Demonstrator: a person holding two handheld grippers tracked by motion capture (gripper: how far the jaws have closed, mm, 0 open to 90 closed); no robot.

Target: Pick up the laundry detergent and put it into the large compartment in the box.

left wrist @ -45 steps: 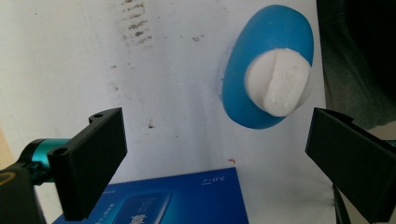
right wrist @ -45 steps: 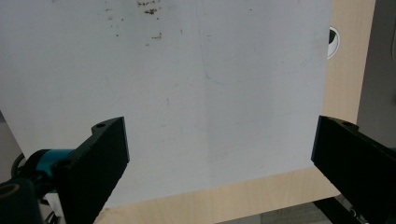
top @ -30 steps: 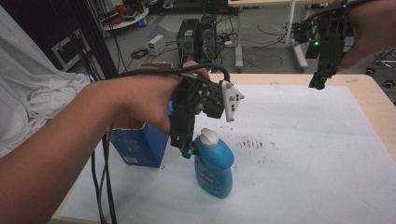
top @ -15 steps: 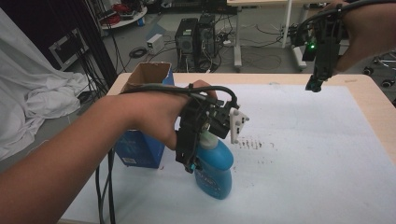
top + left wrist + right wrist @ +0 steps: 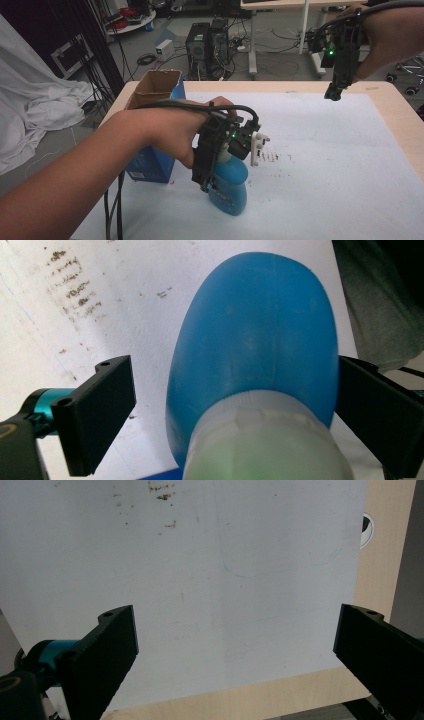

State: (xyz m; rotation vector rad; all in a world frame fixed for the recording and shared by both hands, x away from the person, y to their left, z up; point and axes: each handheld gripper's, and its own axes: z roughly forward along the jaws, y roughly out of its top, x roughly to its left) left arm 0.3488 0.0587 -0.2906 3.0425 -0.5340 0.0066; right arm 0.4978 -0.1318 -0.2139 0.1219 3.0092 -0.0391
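A blue bottle (image 5: 231,192) with a white cap (image 5: 265,445) stands on the white sheet near the table's front. My left gripper (image 5: 206,184) points down over it, and its jaws straddle the bottle's (image 5: 255,340) shoulders. The gripper (image 5: 232,367) is open: one jaw stands clear of the bottle with a gap, the other is at or touching its side. My right gripper (image 5: 333,93) hangs high over the table's far right, open, with only the sheet between its jaws (image 5: 235,612).
A blue box (image 5: 150,165) with an open cardboard top stands just left of the bottle, under the left forearm. The white sheet (image 5: 325,165) carries dark smudges (image 5: 272,156) near the middle. Bare wood table edge (image 5: 400,115) runs along the right.
My left gripper has come down and slightly right, from beside the bottle's cap to straddling the bottle. The right gripper has barely moved.
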